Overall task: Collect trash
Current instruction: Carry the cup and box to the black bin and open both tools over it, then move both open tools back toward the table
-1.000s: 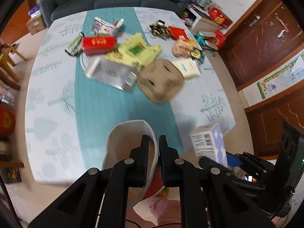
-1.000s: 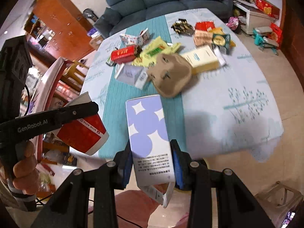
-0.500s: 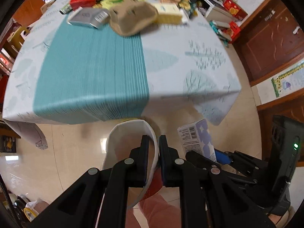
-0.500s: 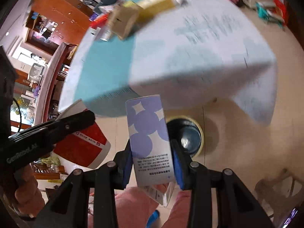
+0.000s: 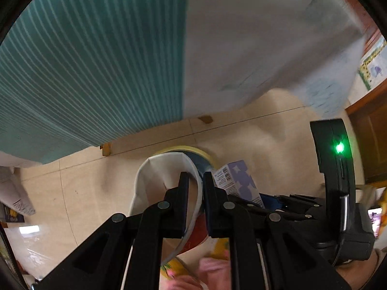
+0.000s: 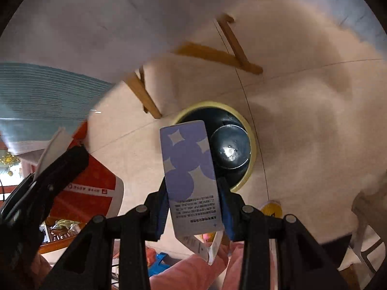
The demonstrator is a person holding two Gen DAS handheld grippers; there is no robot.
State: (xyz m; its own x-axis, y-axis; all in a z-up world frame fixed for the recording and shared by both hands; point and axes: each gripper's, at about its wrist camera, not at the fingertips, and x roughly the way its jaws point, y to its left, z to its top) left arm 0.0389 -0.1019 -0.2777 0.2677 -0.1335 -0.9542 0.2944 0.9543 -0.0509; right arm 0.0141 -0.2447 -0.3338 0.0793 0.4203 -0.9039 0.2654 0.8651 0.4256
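Observation:
My left gripper point(image 5: 194, 176) is shut on the rim of a crumpled paper cup point(image 5: 157, 176), white inside and red outside point(image 6: 94, 188). My right gripper point(image 6: 193, 188) is shut on a white carton with purple circles point(image 6: 187, 159), held upright; the carton point(image 5: 238, 181) also shows just right of my left fingers. Both point steeply down at the floor. A round trash bin with a yellow rim point(image 6: 252, 149) and a dark liner stands right below and behind the carton. Its rim point(image 5: 179, 148) peeks out behind the cup.
The tablecloth's hanging edge, teal stripe point(image 5: 96, 60) and pale part point(image 6: 96, 24), fills the top of both views. Wooden table legs point(image 6: 142, 91) stand beside the bin on a beige tiled floor point(image 6: 314, 120). A person's pink-clad legs point(image 6: 193, 273) are at the bottom.
Both grippers have dropped from above the tabletop to below its edge, with the cup and carton still held. The table's trash has left view and the floor bin has come close.

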